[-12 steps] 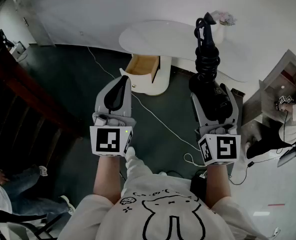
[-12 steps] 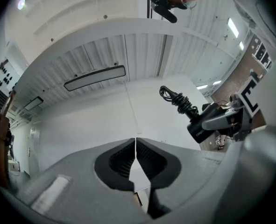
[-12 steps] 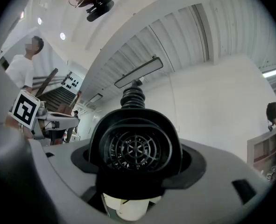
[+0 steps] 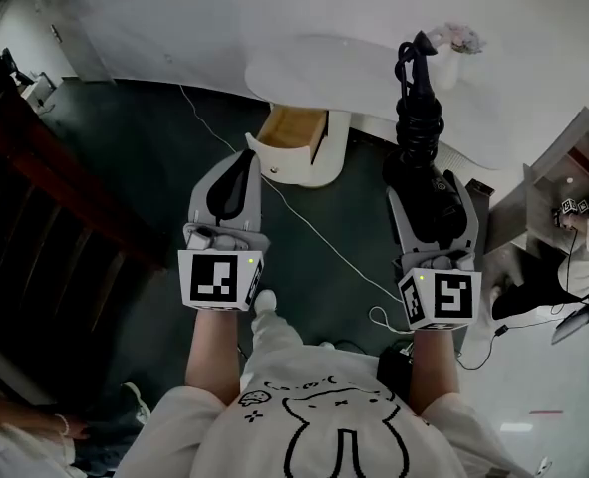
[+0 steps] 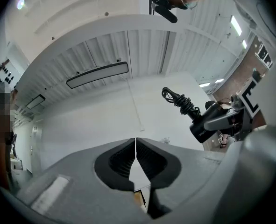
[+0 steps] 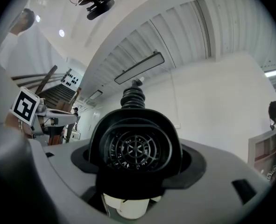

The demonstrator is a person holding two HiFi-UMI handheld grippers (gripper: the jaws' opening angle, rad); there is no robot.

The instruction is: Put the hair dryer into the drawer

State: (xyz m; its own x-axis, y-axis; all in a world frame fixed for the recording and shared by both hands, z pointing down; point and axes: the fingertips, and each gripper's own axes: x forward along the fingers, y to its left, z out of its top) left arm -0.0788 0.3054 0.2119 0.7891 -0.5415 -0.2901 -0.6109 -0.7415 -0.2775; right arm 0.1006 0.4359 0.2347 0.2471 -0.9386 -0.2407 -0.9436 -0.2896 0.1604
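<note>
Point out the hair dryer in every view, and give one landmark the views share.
Head view: hair dryer right of centre, sticking out of the right tongs.
Left gripper view: hair dryer at right, cord-wrapped end pointing up-left.
Right gripper view: hair dryer dead centre, grille facing the camera.
Shared landmark: the right tongs gripping it.

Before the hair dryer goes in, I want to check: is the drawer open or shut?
Open. In the head view the drawer is pulled out from the white table, and its wooden inside shows.
</note>
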